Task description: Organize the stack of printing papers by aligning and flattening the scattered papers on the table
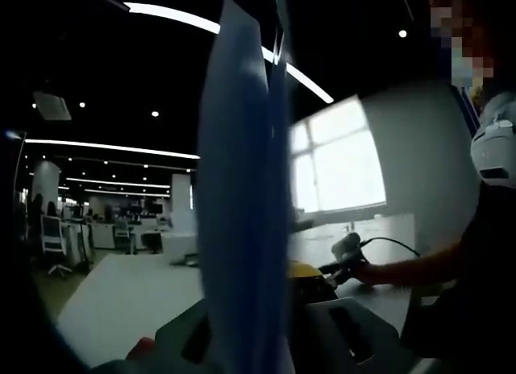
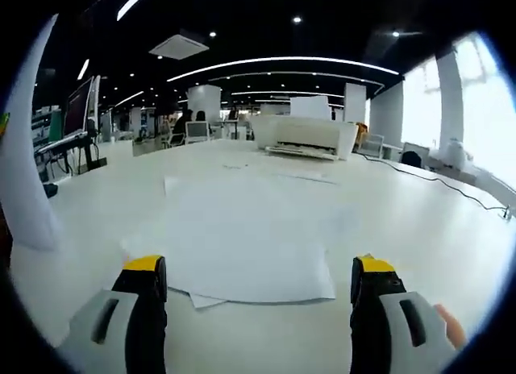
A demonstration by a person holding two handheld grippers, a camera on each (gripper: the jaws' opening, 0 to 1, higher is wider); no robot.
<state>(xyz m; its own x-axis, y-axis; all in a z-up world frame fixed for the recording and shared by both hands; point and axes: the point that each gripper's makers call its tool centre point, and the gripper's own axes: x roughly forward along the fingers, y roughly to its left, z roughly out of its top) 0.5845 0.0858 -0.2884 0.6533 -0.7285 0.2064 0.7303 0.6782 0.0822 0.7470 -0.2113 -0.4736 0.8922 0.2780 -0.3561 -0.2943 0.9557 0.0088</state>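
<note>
My left gripper (image 1: pixel 260 293) is shut on a few sheets of white paper (image 1: pixel 242 172). They stand upright and edge-on between the jaws and rise to the top of the left gripper view. A yellow fingertip (image 1: pixel 310 271) shows to the right of the sheets. My right gripper (image 2: pixel 260 269) is open just above the white table (image 2: pixel 419 229), its yellow-tipped jaws wide apart with nothing between them. Ahead of it lie overlapping scattered papers (image 2: pixel 250 229), flat but misaligned. The raised sheets (image 2: pixel 28 148) curve up at the left of the right gripper view.
A white printer (image 2: pixel 306 136) stands at the far side of the table, and a black cable (image 2: pixel 439 184) runs along the right. The person's arm (image 1: pixel 403 271) reaches in from the right in the left gripper view. Office desks and chairs (image 1: pixel 56 237) stand beyond.
</note>
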